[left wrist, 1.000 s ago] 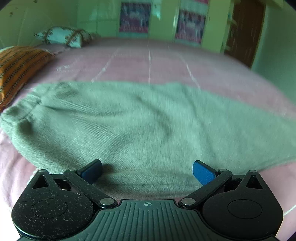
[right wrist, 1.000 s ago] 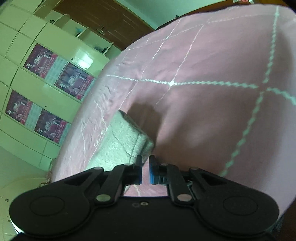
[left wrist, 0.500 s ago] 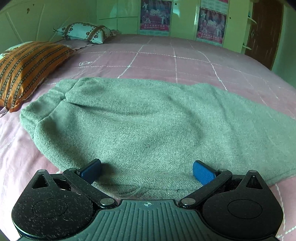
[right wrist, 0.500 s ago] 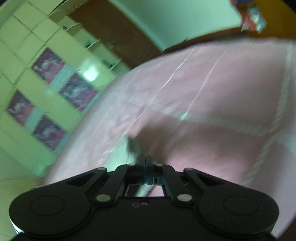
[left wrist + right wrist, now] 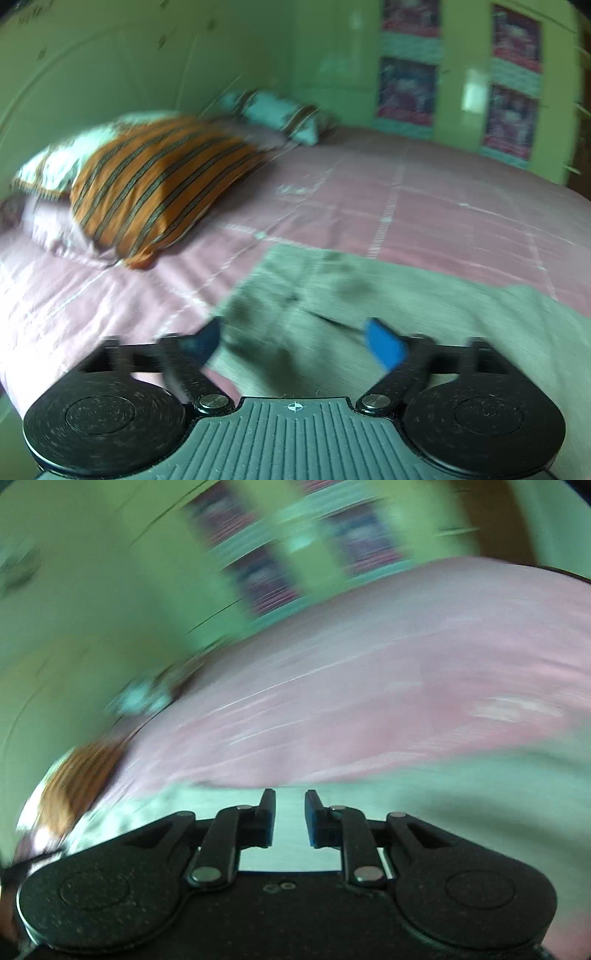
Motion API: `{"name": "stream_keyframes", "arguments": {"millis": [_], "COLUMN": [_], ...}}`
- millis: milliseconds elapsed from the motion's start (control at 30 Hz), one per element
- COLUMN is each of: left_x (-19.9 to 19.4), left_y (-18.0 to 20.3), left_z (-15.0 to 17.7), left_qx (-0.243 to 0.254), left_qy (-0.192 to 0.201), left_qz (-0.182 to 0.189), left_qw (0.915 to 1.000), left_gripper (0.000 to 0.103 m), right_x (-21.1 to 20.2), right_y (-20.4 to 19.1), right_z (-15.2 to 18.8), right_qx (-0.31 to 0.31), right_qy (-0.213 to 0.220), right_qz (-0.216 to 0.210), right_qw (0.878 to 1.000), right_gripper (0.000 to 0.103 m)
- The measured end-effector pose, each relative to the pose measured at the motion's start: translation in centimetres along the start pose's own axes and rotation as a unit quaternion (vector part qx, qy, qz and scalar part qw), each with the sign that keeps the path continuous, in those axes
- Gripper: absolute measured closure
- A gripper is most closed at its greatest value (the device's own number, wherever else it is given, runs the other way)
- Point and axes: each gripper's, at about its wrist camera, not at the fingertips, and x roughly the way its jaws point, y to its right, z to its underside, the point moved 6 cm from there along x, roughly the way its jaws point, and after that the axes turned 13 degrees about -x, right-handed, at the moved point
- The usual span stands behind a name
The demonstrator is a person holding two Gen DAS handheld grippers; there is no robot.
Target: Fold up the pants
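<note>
Both tools grip nothing: your left tool (image 5: 291, 341) is closing, still wide over the grey pants (image 5: 424, 321), your right tool (image 5: 290, 819) is barely parted, opening.

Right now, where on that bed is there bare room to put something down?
The widest free patch is the pink quilted bedspread beyond the grey-green woollen pants, towards the green wardrobe. A narrower strip lies between the pants and the orange striped pillow. The headboard end is crowded, with that pillow and a pale blue patterned one.
</note>
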Motion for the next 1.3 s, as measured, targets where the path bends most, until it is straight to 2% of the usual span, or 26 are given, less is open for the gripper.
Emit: {"name": "stream_keyframes", "arguments": {"millis": [67, 133, 200, 267, 433, 533, 600, 633, 667, 700, 767, 833, 967, 1067, 1167, 1233, 1300], "left_x": [2.2, 3.7, 4.8, 5.2, 5.6, 5.7, 5.8, 5.6, 5.4, 5.3, 5.0, 4.6, 5.1, 5.5, 4.3, 2.9, 1.7], "left_y": [-1.4, -2.0, -2.2, -2.7, -3.3, -3.3, -3.3, -3.4, -3.5, -3.6, -3.7, -3.9, -4.4, -5.2, -5.2, -5.6, -5.6], "left_z": [-0.9, -1.2, -0.7, -0.2, 0.1, 0.1, 0.2, 0.2, 0.1, 0.1, -0.1, -0.9, -1.3, -0.4, -0.9, -1.4, -1.8], "left_qx": [-0.023, -0.022, -0.019, -0.032, -0.056, -0.062, -0.060, -0.062, -0.064, -0.068, -0.072, -0.064, -0.036, -0.061, -0.069, -0.072, -0.076], "left_qy": [-0.018, -0.031, -0.047, -0.050, -0.042, -0.037, -0.035, -0.033, -0.030, -0.027, -0.021, -0.008, -0.021, -0.029, -0.016, 0.004, 0.019], "left_qz": [-0.003, -0.005, -0.005, 0.000, 0.007, 0.012, 0.017, 0.020, 0.024, 0.029, 0.032, 0.028, 0.023, 0.027, 0.031, 0.021, 0.027], "left_qw": [0.9996, 0.9993, 0.9987, 0.9982, 0.9975, 0.9973, 0.9975, 0.9973, 0.9972, 0.9969, 0.9967, 0.9975, 0.9989, 0.9973, 0.9970, 0.9972, 0.9965], "left_gripper": [0.033, 0.033, 0.038, 0.040, 0.045, 0.051, 0.054, 0.059, 0.064, 0.067, 0.085, 0.086, 0.085, 0.082, 0.069, 0.067, 0.067], "right_x": [5.7, 10.2, 14.4, 17.2, 21.5, 22.8, 23.9, 24.3, 24.7, 24.8, 25.0, 24.8, 25.4, 27.3, 25.6, 23.0, 20.9], "right_y": [-4.0, -6.5, -8.8, -9.7, -10.1, -10.4, -11.2, -11.6, -12.2, -12.8, -13.7, -14.4, -14.8, -14.5, -14.2, -13.9, -13.4], "right_z": [-2.0, -3.4, -4.0, -4.2, -4.2, -4.0, -3.7, -3.5, -3.3, -3.1, -3.0, -3.5, -4.6, -2.7, -3.5, -4.7, -5.2], "right_qx": [-0.047, -0.067, -0.089, -0.101, -0.113, -0.120, -0.133, -0.144, -0.157, -0.169, -0.192, -0.196, -0.179, -0.182, -0.164, -0.155, -0.173], "right_qy": [-0.026, -0.049, -0.066, -0.077, -0.095, -0.100, -0.107, -0.112, -0.117, -0.119, -0.117, -0.105, -0.093, -0.131, -0.102, -0.067, -0.046], "right_qz": [-0.031, -0.048, -0.052, -0.054, -0.061, -0.062, -0.062, -0.065, -0.069, -0.076, -0.061, -0.055, -0.057, -0.041, -0.038, -0.055, -0.047], "right_qw": [0.998, 0.995, 0.992, 0.990, 0.987, 0.986, 0.983, 0.981, 0.978, 0.975, 0.972, 0.973, 0.978, 0.974, 0.980, 0.984, 0.983], "right_gripper": [0.087, 0.087, 0.087, 0.087, 0.087, 0.082, 0.071, 0.070, 0.077, 0.100, 0.101, 0.102, 0.103, 0.103, 0.102, 0.102, 0.094]}}
